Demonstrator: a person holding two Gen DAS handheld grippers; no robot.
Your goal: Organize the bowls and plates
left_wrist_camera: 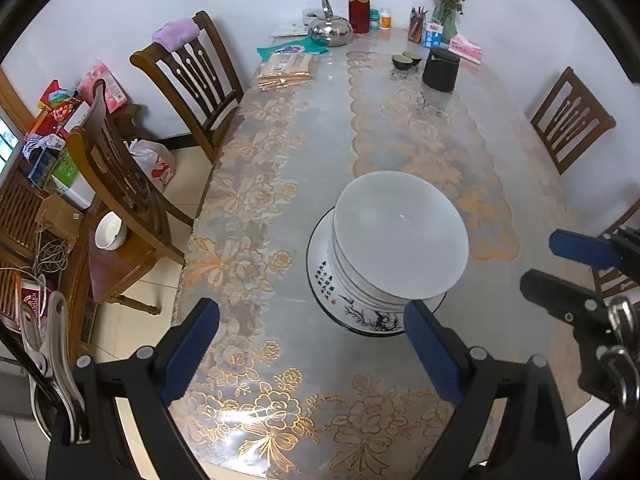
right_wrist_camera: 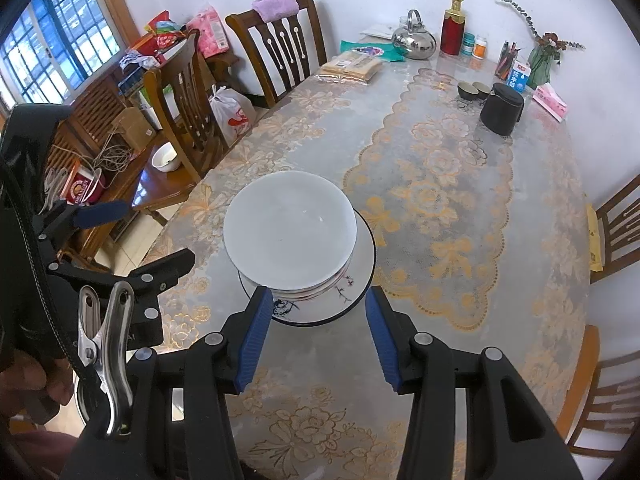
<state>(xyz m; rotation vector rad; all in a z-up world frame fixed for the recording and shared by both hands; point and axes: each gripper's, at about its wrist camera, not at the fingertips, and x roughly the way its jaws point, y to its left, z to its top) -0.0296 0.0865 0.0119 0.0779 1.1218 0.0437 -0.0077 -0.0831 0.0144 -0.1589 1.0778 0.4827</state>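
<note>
Stack of white glazed ceramic bowls, nested one inside another, upright, mouths up. Topmost bowl plain white inside, empty, with a small glint near its centre. Rims of lower bowls visible as close bands down the near side of the stack; exact count unclear. Stack seated on a wide white ceramic plate with a thin dark rim, black ink-style branch painting and lines of black calligraphy on its face. Plate lying flat on the floral-patterned table covering, near the table's middle, toward its near end. Stack slightly off-centre on the plate, leaving the painted margin exposed on the near side.
</note>
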